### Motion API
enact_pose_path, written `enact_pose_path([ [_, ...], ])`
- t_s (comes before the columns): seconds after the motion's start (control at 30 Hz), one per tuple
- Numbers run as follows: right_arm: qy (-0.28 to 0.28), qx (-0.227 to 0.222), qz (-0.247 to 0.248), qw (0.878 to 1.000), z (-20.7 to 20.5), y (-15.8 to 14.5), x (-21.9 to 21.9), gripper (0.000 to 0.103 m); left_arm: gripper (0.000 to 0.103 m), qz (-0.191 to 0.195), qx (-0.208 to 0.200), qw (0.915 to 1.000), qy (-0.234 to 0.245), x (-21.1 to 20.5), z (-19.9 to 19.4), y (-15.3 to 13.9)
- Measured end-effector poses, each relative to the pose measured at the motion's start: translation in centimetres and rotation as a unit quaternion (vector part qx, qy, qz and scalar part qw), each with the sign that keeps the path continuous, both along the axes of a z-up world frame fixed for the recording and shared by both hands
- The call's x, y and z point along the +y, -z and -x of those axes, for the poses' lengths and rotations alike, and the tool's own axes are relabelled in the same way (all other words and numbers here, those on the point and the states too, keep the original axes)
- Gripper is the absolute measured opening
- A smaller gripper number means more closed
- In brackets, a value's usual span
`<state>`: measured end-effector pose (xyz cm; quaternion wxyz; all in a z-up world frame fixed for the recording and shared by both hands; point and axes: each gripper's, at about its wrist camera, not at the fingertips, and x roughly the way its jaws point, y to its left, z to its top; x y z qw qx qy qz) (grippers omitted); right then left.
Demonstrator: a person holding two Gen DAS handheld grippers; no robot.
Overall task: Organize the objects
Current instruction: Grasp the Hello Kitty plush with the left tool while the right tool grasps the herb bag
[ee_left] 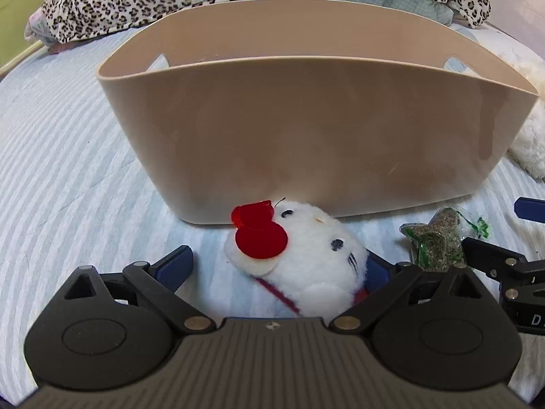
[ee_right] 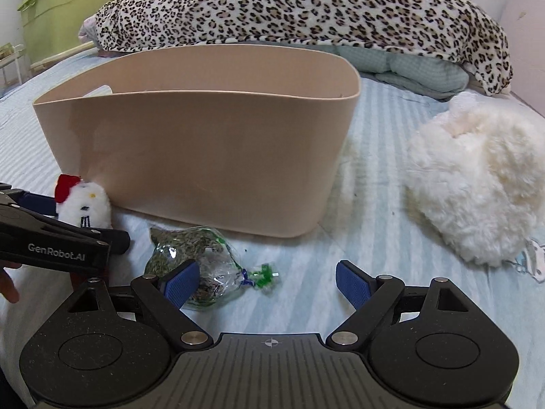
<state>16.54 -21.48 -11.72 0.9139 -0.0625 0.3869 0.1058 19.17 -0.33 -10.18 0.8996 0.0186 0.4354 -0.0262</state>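
The small white plush toy (ee_left: 306, 255) with the red bow (ee_left: 260, 231) is lying on the striped bedsheet (ee_left: 68, 170), just in front of the tan plastic tub (ee_left: 306, 129) and close to its base. The left gripper (ee_left: 277, 266) is sitting around the toy with its blue pads spread wide — the left pad (ee_left: 175, 266) is standing apart from the plush, while the right pad is mostly hidden behind the toy's body, so contact on that side cannot be told.

To the right of the toy, a clear bag of dried green herbs (ee_right: 197, 262) is lying on the sheet, its tied neck pointing right. The right gripper (ee_right: 267, 283) is hovering low over the sheet with its pads spread wide; the left pad (ee_right: 180, 283) is overlapping the bag's edge in the right wrist view, and nothing is being pinched.

Farther right, a large fluffy white plush (ee_right: 477, 180) is resting on the sheet, apart from the tub. Behind the tub, a leopard-print blanket (ee_right: 306, 10) is covering folded bedding — a green plastic bin (ee_right: 71, 10) is standing at the far left.
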Motion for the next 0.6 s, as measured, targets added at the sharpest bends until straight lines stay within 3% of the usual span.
enact_pose_path([
  [0.27,0.010,-0.006,-0.023,1.000,1.0,-0.7,-0.7,0.089,0.098,0.017,0.011,0.9997,-0.011,1.2,1.1,0.1],
  [0.4,-0.001,-0.017,-0.035,0.999,1.5,-1.4,-0.1,0.089,0.092,0.023,0.015,0.9995,-0.012,1.6,1.6,0.0],
  [0.6,-0.020,0.013,-0.046,0.999,0.1,0.2,2.0,0.088,0.090,0.034,0.024,0.9990,-0.016,2.1,1.3,0.2],
])
